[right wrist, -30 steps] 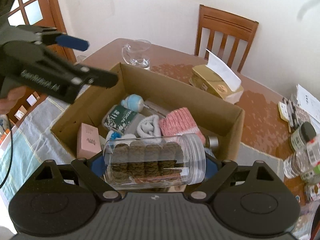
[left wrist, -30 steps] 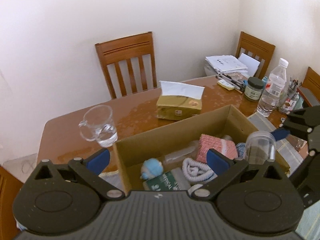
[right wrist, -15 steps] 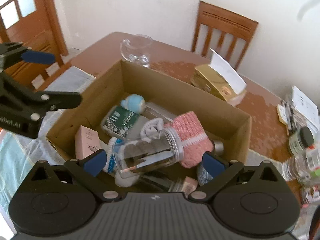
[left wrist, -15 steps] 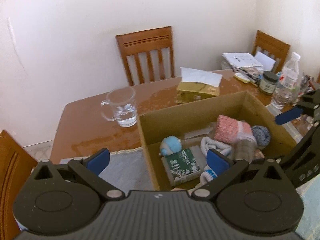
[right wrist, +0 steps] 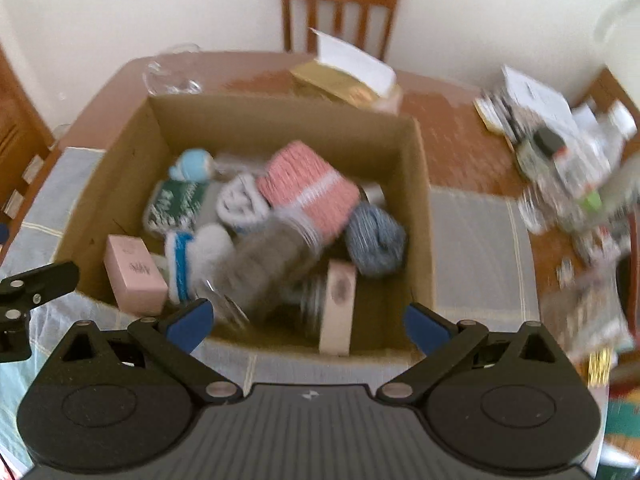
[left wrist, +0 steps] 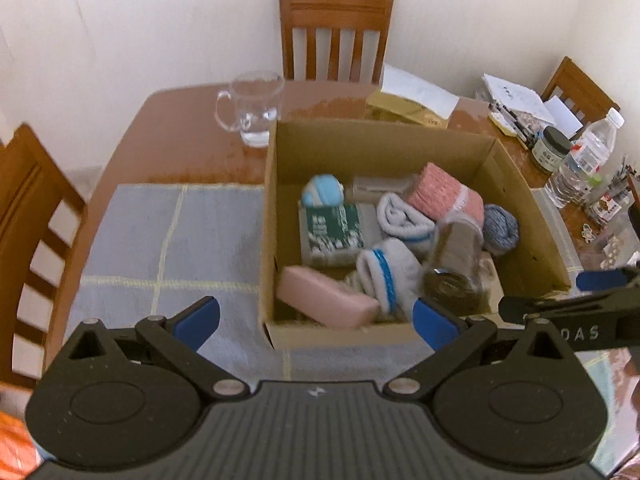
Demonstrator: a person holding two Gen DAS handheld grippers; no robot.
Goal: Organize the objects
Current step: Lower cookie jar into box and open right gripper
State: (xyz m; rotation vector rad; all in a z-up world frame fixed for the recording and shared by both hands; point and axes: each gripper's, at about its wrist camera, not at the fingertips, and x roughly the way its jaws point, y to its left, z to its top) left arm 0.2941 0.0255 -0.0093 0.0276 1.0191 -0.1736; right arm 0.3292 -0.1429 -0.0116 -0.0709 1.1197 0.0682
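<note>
A cardboard box [left wrist: 280,160] [right wrist: 132,136] stands on the table. In it lie a clear plastic jar of brown biscuits [left wrist: 456,256] [right wrist: 264,260], a pink knitted roll [left wrist: 444,196] [right wrist: 308,188], a blue yarn ball [left wrist: 500,228] [right wrist: 374,240], white rolled socks [left wrist: 404,220], a green packet [left wrist: 332,228], a pink box [left wrist: 328,296] [right wrist: 134,272] and a light blue ball [left wrist: 322,196]. My left gripper [left wrist: 316,320] is open and empty above the box's near edge. My right gripper [right wrist: 306,326] is open and empty above the box; its arm shows in the left wrist view [left wrist: 568,312].
A glass mug [left wrist: 252,108] with water and a gold tissue box [left wrist: 408,108] stand behind the cardboard box. A dark jar [left wrist: 554,148], a water bottle [left wrist: 584,160] and papers [left wrist: 516,96] crowd the right side. Wooden chairs [left wrist: 336,36] ring the table. A grey placemat [left wrist: 176,240] lies left.
My right gripper opened and let the biscuit jar drop into the box, then drew back. My left gripper rose and swung so the box sits in the middle of its view.
</note>
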